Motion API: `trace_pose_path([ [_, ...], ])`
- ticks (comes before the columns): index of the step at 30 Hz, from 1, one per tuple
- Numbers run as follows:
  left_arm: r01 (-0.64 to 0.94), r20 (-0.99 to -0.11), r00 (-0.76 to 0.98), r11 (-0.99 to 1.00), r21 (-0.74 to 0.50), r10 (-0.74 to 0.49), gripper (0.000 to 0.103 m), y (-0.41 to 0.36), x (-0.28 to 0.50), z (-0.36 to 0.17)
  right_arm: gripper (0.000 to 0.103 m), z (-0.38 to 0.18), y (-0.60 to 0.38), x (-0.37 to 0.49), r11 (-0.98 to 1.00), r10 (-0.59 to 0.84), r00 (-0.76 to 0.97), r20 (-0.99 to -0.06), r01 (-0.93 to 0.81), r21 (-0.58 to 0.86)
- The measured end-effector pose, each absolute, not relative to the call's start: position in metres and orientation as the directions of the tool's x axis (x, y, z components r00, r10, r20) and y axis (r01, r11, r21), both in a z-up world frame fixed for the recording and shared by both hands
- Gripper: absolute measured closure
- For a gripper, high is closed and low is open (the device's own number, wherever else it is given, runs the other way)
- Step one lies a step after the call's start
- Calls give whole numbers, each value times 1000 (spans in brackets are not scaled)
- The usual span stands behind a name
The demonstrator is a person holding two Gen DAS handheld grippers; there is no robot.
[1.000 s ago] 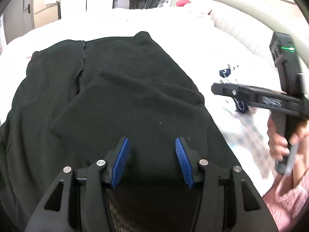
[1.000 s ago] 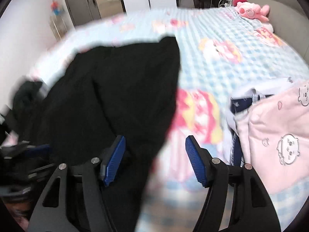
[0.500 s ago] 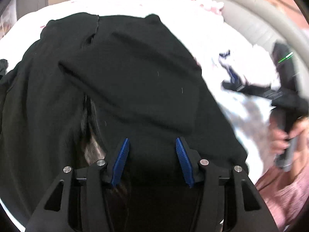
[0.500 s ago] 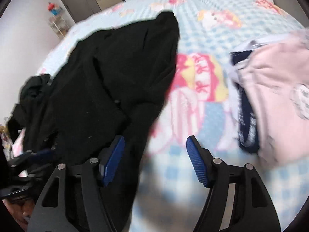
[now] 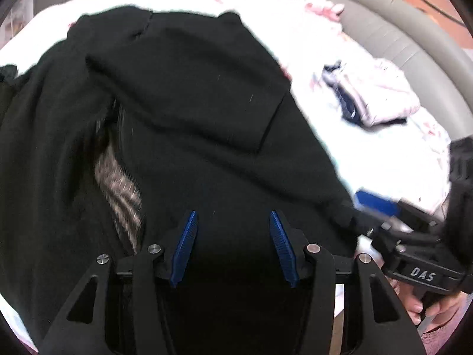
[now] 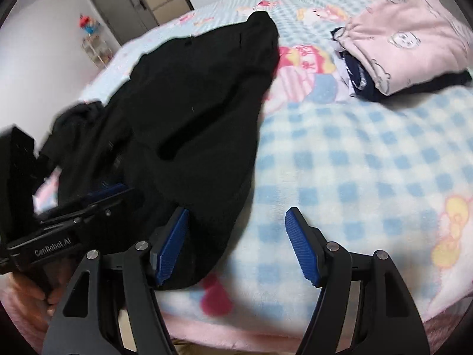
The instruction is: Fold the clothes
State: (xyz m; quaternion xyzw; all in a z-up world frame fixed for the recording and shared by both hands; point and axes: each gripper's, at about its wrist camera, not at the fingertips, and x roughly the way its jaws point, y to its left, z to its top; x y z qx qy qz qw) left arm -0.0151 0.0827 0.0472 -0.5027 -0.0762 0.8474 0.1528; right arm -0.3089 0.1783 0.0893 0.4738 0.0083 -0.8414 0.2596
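Observation:
A black zip jacket [image 5: 192, 103] lies spread on the bed with one sleeve folded across its front, and striped grey lining [image 5: 121, 186] shows at the zip. My left gripper [image 5: 232, 216] hovers open over its near hem, with only fabric below the blue pads. My right gripper [image 6: 236, 213] is open at the jacket's [image 6: 192, 112] near right corner: its left pad is over the black cloth, its right pad over the blanket. Each gripper shows in the other's view, the right gripper [image 5: 366, 213] at the hem's right end and the left gripper [image 6: 112, 195] low on the left.
A folded pile of pink and navy clothes [image 6: 408, 44] sits to the right of the jacket, also seen as the pile [image 5: 378, 100]. The bed has a blue checked cartoon blanket [image 6: 354, 162] and a grey padded headboard [image 5: 399, 38]. More dark cloth [image 6: 74, 118] lies at the left.
Both grippers have come down and back toward the jacket's near hem. The right one has closed in on the hem's right corner beside the left gripper. The jacket lies as before.

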Motion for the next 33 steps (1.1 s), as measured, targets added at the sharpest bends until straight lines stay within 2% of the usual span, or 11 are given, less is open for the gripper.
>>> trace_pose_path([
  [4,-187,-838,-444,-948,-259,317,49,87,-12,42,33,86,172,-297,-889,-315,-512,-799,455,59],
  [13,-197,-852,-442,-957,-212,280,49,76,0,39,34,82,210,-288,-942,-223,-552,-803,335,31],
  [15,-198,-853,-444,-959,-205,274,49,80,-3,38,49,82,218,-281,-948,-154,-570,-807,316,-43],
  [16,-198,-852,-446,-959,-203,273,49,81,-3,38,49,82,222,-277,-949,-118,-579,-807,305,-81],
  [19,-196,-841,-463,-957,-213,282,48,79,0,43,48,95,240,-278,-946,-263,-577,-773,313,88],
  [22,-203,-823,-476,-949,-240,310,48,78,4,51,34,111,247,-280,-913,-393,-586,-709,341,224],
  [24,-220,-822,-472,-945,-242,320,47,80,4,52,34,109,236,-285,-889,-435,-548,-715,390,242],
  [27,-234,-846,-455,-954,-187,278,45,89,1,46,35,95,206,-295,-888,-371,-516,-772,440,133],
  [29,-226,-852,-452,-958,-178,266,45,91,0,44,51,83,196,-300,-897,-319,-504,-803,435,84],
  [32,-234,-859,-445,-959,-161,253,43,94,-2,41,69,84,207,-298,-902,-347,-479,-806,406,147],
  [33,-238,-860,-444,-958,-157,251,43,95,-3,40,71,87,210,-292,-903,-347,-485,-803,405,146],
])
